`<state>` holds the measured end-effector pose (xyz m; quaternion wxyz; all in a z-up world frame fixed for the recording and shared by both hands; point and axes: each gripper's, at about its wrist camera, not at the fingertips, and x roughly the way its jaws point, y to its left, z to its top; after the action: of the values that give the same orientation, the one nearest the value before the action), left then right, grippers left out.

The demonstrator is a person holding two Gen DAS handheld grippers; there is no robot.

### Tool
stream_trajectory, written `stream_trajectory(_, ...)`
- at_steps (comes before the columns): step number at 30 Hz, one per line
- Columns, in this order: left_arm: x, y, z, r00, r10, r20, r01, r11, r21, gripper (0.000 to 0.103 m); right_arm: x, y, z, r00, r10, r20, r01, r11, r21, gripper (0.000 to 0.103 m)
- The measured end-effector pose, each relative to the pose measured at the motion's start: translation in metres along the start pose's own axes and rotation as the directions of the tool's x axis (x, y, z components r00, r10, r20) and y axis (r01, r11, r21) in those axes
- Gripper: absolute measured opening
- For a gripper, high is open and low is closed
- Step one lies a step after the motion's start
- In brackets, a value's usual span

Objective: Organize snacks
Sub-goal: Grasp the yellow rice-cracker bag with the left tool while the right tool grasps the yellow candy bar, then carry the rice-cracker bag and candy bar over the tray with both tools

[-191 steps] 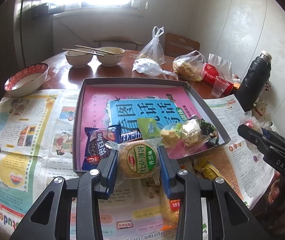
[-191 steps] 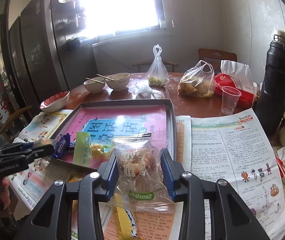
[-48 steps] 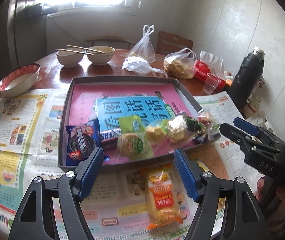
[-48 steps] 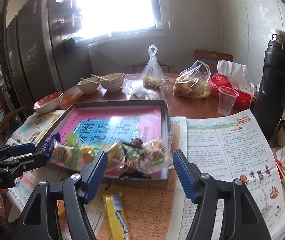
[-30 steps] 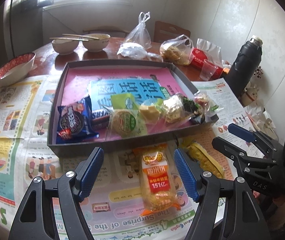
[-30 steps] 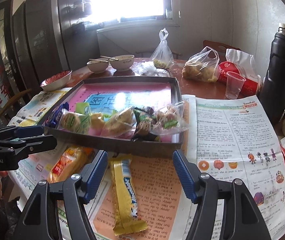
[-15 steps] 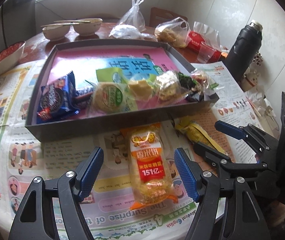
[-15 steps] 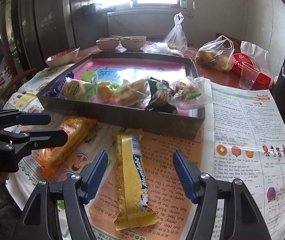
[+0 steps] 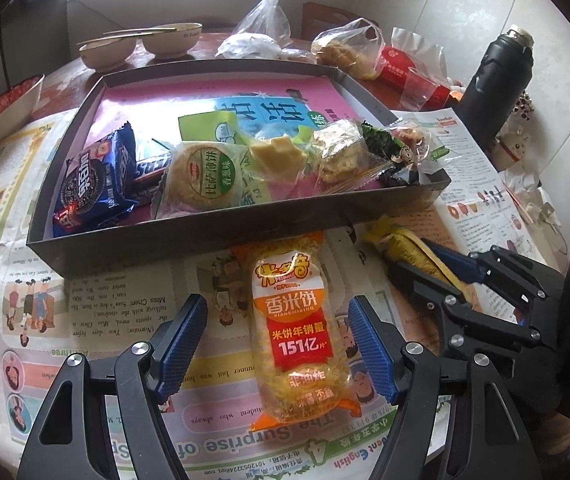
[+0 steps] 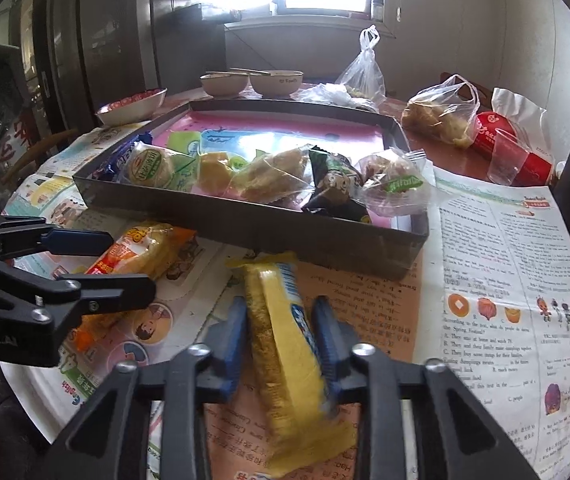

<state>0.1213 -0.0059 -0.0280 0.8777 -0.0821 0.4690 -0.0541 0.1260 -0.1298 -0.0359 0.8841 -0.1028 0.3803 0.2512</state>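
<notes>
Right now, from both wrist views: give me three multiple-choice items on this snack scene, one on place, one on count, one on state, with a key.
1. Where does the orange rice-cracker packet lie?
A. in the grey tray
B. on the newspaper in front of the grey tray
C. in a bowl

2. How many snack packets lie outside the grey cardboard tray?
A. two
B. four
C. none

3. The right gripper is:
A. open over the tray
B. shut on the long yellow wafer bar
C. holding the plastic cup

Key: 1 B, it lies on newspaper between the left gripper fingers; 2 A, cracker packet and wafer bar; 3 B, both pads press the wrapper.
</notes>
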Motion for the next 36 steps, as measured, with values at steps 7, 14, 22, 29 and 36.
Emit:
stream_trajectory(7, 0.0, 0.0, -0.001, 1.0, 0.001, 0.025, -0.001, 1.0, 0.011, 0.037, -0.005, 0.0, 0.001, 0.999, 0.043, -0.001, -0.043, 0.999, 0.02, 0.02)
stream_trajectory(14, -0.023, 0.007, 0.002, 0.997, -0.029, 0.078, 0.028, 1.0, 0.005, 0.036, -0.021, -0.001, 0.006, 0.996, 0.083, 0.036, -0.084, 0.996, 0.041, 0.02)
stream_trajectory(22, -0.063, 0.028, 0.014, 0.981, 0.018, 0.192, -0.011, 0.999, -0.036, 0.036, -0.033, -0.003, 0.012, 0.993, 0.098, 0.069, -0.102, 0.993, 0.066, 0.02)
stream_trajectory(29, -0.076, 0.047, 0.026, 0.969, 0.051, 0.244, -0.031, 0.996, -0.086, 0.036, -0.037, -0.01, 0.022, 0.992, 0.092, 0.089, -0.1, 0.99, 0.094, 0.02)
stream_trajectory(36, -0.071, 0.062, 0.039, 0.963, 0.079, 0.259, -0.05, 0.992, -0.119, 0.036, -0.033, -0.015, 0.038, 0.991, 0.087, 0.1, -0.099, 0.988, 0.118, 0.02)
